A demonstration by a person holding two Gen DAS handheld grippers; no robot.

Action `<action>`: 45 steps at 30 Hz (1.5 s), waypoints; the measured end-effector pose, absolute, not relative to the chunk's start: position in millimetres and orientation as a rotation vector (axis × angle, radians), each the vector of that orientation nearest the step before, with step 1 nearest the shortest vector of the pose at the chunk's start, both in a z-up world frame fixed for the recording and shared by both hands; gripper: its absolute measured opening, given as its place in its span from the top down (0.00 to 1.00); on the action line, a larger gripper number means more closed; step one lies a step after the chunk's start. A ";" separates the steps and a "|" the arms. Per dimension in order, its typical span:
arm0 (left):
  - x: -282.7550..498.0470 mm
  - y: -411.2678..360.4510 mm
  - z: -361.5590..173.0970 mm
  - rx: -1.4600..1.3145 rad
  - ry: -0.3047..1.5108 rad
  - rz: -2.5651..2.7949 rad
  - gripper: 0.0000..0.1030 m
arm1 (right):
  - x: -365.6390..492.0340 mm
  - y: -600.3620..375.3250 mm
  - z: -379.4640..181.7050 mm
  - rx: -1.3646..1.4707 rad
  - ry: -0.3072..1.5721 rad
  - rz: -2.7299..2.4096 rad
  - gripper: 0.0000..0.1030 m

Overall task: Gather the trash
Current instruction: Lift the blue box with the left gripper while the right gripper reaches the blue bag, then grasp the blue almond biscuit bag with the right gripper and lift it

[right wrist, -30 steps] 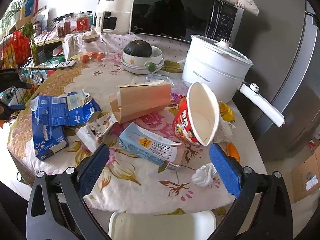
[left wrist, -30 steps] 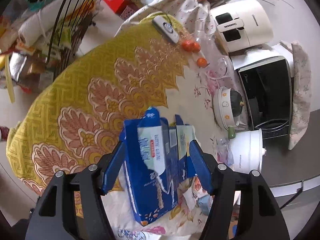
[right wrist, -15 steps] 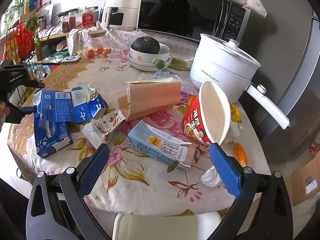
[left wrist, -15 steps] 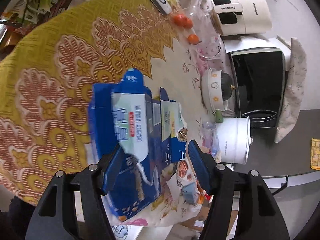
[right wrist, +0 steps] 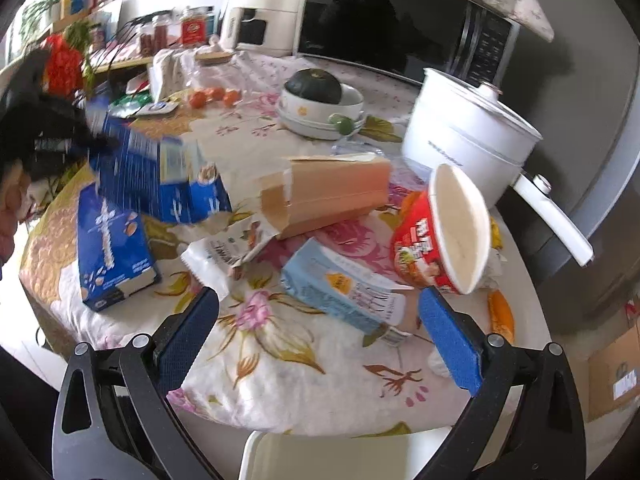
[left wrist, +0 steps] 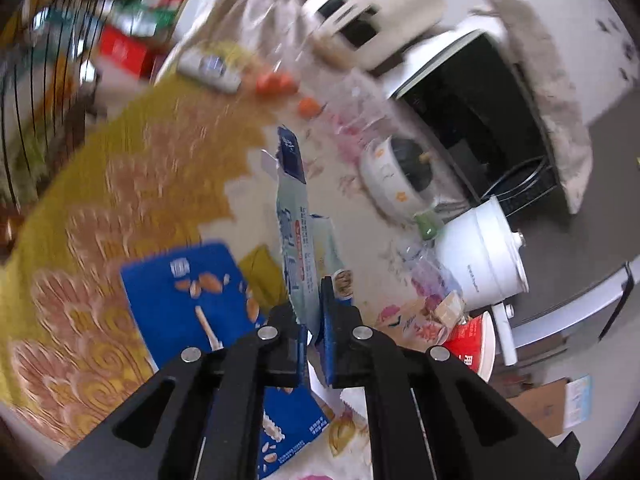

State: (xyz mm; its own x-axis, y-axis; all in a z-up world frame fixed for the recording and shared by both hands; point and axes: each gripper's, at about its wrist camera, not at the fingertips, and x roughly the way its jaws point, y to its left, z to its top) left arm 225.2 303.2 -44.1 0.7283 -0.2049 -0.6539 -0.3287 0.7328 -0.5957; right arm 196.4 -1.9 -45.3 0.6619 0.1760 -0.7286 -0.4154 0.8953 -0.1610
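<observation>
Left tool [left wrist: 316, 320] clamped on torn blue carton [left wrist: 298, 236], lower edge hidden

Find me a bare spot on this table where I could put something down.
Best is the floral tablecloth at the near edge, between the right hand-held gripper and the light blue milk carton. A smaller patch lies behind the brown paper bag, before the white bowl holding a dark squash. The middle is crowded: red noodle cup, blue boxes.
</observation>
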 end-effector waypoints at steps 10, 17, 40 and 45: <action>145.6 328.4 57.6 -0.551 0.320 0.196 0.95 | 208.0 67.4 -53.6 -0.215 0.864 0.524 0.07; 97.9 358.0 84.5 -0.509 0.178 0.245 0.95 | 220.2 161.8 -57.0 -0.385 0.909 0.638 0.07; 60.2 395.6 87.2 -0.581 0.134 0.243 0.95 | 250.3 263.5 -119.9 -0.491 1.196 0.696 0.08; 62.7 393.2 86.3 -0.583 0.143 0.241 0.94 | 246.8 246.2 -111.4 -0.408 1.155 0.693 0.11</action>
